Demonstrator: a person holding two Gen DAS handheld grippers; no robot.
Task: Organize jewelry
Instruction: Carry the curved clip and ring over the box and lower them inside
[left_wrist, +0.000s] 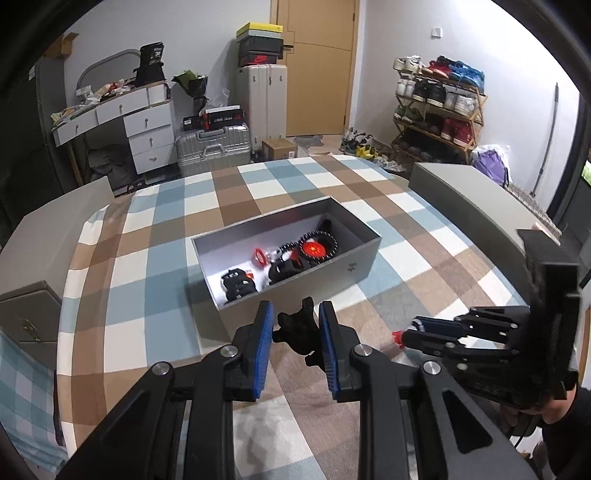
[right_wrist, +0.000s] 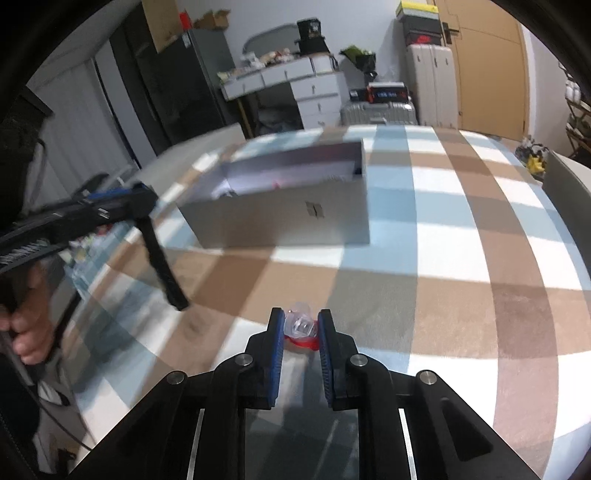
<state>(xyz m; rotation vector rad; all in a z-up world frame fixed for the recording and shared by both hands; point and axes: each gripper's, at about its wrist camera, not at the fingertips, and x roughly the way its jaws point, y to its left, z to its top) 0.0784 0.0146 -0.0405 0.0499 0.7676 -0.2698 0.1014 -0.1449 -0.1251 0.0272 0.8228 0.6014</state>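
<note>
- Left gripper (left_wrist: 296, 325): jaws clamped on a black beaded piece (left_wrist: 295, 330), held clear of the cloth just on the near side of the grey box (left_wrist: 354, 264). Judged ready to carry over the near wall and drop in.
- Right gripper (right_wrist: 300, 325): jaws closed on a small clear item with a red band (right_wrist: 301, 330), low over the table, to the right of the left one. Whether it has left the cloth cannot be told.
- The open box sits mid-table and already holds black bead strings and a red round piece (left_wrist: 314, 251), so sorting appears well advanced.
- Checked tablecloth (left_wrist: 177, 295) is otherwise bare near the grippers.
- Obstruction: the box's near wall must be cleared; a grey lid (left_wrist: 476, 199) lies far right, well apart.
</note>
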